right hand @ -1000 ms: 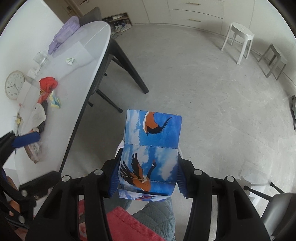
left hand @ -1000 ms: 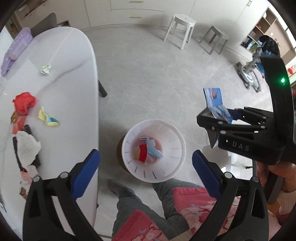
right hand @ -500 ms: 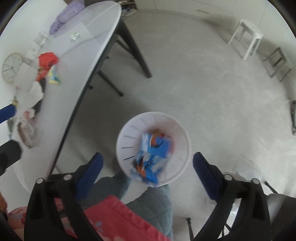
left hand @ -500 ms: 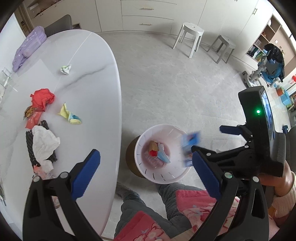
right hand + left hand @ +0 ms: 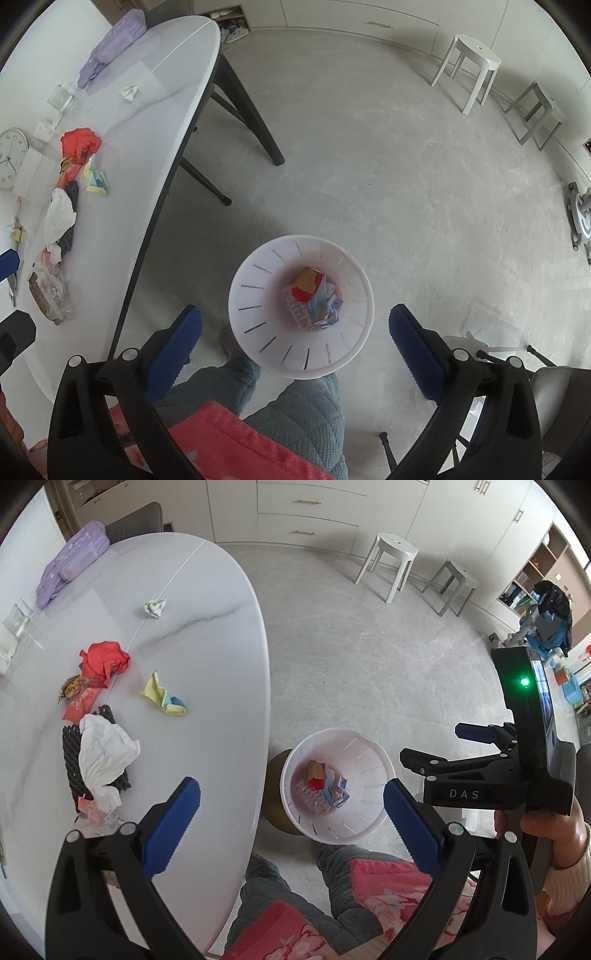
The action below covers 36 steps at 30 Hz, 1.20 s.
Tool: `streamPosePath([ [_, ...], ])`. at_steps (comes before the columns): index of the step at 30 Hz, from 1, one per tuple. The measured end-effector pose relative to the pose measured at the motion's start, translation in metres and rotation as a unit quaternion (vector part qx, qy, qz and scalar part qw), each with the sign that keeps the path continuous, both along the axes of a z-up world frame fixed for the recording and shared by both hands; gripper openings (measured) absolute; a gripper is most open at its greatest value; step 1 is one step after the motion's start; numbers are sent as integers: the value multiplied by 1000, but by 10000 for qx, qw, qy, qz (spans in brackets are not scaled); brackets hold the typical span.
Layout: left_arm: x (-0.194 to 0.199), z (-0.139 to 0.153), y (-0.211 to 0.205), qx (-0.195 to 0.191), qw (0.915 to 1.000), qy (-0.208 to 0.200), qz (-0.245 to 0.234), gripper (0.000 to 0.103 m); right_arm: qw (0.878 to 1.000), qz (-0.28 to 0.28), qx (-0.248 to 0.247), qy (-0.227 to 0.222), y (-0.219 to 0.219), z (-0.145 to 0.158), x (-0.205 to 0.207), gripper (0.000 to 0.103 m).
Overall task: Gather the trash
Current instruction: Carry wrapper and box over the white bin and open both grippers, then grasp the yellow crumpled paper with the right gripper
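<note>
A white slotted bin (image 5: 373, 768) (image 5: 258, 295) stands on the floor beside the white table (image 5: 207, 635). In it, on top of other wrappers, lies the blue bird-print carton (image 5: 325, 310) (image 5: 334, 795). Straight above the bin, my right gripper (image 5: 295, 314) (image 5: 432, 744) is open and holds nothing. My left gripper (image 5: 290, 790) is open too and empty, over the table's edge and the bin. On the table lie a red crumpled wrapper (image 5: 105, 661), a yellow-blue wrapper (image 5: 162, 698), a white crumpled bag (image 5: 107, 753) and a small paper ball (image 5: 154, 607).
A purple pouch (image 5: 74, 563) and a glass (image 5: 16, 622) sit at the table's far end, a clock (image 5: 11, 157) at its left. The person's legs (image 5: 295, 406) are just under the bin. Black table legs (image 5: 251, 110) and two stools (image 5: 389, 565) stand on the floor.
The right gripper opened and the blue carton fell out of it into the bin. The left gripper shifted over towards the table, so more of the tabletop shows.
</note>
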State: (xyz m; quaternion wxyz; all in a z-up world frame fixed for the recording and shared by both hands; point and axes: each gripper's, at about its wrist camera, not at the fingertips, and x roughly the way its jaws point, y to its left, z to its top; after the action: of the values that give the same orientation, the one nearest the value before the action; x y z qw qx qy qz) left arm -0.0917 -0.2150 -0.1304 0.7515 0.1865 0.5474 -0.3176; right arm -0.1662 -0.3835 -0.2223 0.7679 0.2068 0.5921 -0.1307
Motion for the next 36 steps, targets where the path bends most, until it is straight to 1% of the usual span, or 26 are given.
streamPosePath([
  [8,8,-1,18,-10,9996,23,285,95,9998,188,-17,37,11,3,13,100],
  [12,16,0,33,-32,9988,-17,498,95,9995,320,-6,17,18,6,23,100],
  [17,29,5,61,-47,9962,-107,866,95,9983,579,38,-71,34,12,46,100],
  [21,44,12,94,-115,9919,-190,1248,95,9950,976,1,-228,58,23,76,100],
  [24,57,16,119,-132,9879,-280,1519,95,9896,1363,-156,-424,83,33,103,100],
  [27,72,17,144,-189,9823,-262,1843,95,9829,1697,-229,-671,109,40,131,100],
  [29,83,16,158,-236,9789,-222,2017,95,9788,1850,-241,-842,125,42,151,100],
  [32,101,16,177,-217,9738,-304,2244,95,9756,1960,-213,-962,144,39,177,100],
  [34,111,16,186,-212,9725,-345,2292,95,9746,1998,-162,-1002,152,35,192,95],
  [36,121,14,194,-200,9716,-373,2329,95,9739,2058,-177,-941,161,29,205,85],
])
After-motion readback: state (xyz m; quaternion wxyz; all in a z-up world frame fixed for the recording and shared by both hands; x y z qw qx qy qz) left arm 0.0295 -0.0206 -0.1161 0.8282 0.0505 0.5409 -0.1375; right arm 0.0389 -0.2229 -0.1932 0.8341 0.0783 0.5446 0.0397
